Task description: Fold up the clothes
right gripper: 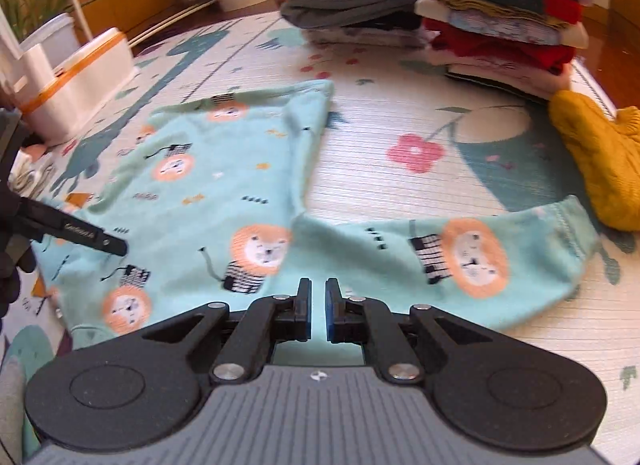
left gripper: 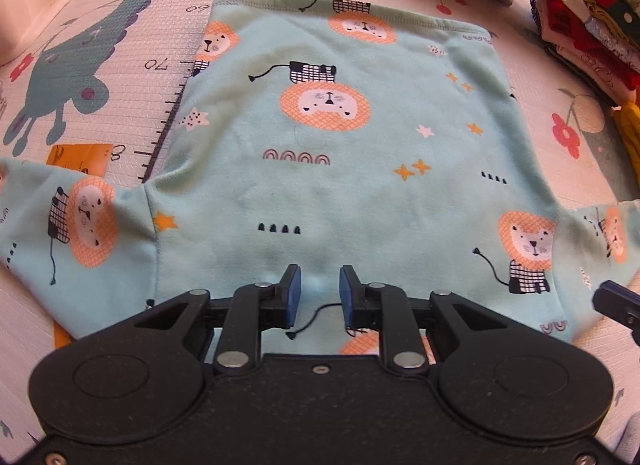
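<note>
A mint-green child's shirt [left gripper: 320, 137] with orange lion prints lies flat on the play mat, hem at the far end, sleeves spread to both sides. My left gripper [left gripper: 320, 285] hovers over the shirt's near middle, jaws a little apart and empty. My right gripper [right gripper: 318, 297] is over the shirt [right gripper: 208, 185] near the right armpit, beside the right sleeve [right gripper: 460, 257], jaws narrowly apart with nothing between them. The left gripper's finger [right gripper: 80, 235] shows at the left edge of the right wrist view. The right gripper's tip [left gripper: 616, 301] shows in the left wrist view.
Two stacks of folded clothes [right gripper: 500, 13] stand at the far right of the mat [right gripper: 400, 105]. A yellow knit garment [right gripper: 600, 161] lies near the right sleeve. A white box with an orange rim [right gripper: 80, 77] stands at the far left. An orange card [left gripper: 80, 157] lies by the left sleeve.
</note>
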Tool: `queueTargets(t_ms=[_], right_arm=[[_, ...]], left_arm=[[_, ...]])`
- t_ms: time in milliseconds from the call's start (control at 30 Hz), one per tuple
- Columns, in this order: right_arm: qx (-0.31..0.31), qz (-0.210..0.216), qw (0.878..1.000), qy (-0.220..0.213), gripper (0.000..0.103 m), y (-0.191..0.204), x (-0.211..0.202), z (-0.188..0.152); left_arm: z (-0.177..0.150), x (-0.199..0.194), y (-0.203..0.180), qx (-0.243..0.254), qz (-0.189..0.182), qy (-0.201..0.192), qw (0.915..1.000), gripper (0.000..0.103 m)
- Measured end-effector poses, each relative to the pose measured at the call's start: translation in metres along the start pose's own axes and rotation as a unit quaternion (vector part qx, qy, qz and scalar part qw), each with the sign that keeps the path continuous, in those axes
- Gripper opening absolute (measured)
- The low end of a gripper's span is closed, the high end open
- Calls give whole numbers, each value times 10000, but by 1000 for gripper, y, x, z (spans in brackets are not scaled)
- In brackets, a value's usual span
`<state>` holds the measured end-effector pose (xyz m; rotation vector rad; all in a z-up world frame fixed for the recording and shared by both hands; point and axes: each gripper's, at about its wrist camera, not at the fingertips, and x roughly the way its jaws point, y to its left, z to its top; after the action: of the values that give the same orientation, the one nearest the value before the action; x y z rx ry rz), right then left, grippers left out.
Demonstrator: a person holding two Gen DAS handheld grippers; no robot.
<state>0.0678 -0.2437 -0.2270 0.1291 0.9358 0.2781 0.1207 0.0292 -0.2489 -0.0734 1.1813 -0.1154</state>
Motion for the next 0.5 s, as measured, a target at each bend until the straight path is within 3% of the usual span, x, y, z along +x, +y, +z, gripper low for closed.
queueTargets(t_ms=[100, 200, 233, 267, 367, 500], right_arm=[[19, 426, 9991, 91, 10, 24, 7, 2], [-235, 479, 9979, 370, 10, 31, 15, -1], [-284, 424, 9977, 455, 10, 30, 17, -3], [-315, 349, 9977, 486, 10, 28, 18, -7], [-352, 91, 9978, 550, 11, 15, 19, -22], [-689, -115, 9960, 561, 7, 11, 18, -37]], left_arm=[[-14, -15, -36, 679, -545, -168, 9961, 18], [-31, -23, -63, 1092, -1258, -239, 9857, 17], [-37, -22, -71, 1232, -1342, -224, 9830, 8], [-43, -19, -79, 1392, -1296, -187, 9816, 6], [-56, -6, -90, 1604, -1253, -14, 9791, 6], [-62, 1, -87, 1410, -1278, -36, 9817, 5]])
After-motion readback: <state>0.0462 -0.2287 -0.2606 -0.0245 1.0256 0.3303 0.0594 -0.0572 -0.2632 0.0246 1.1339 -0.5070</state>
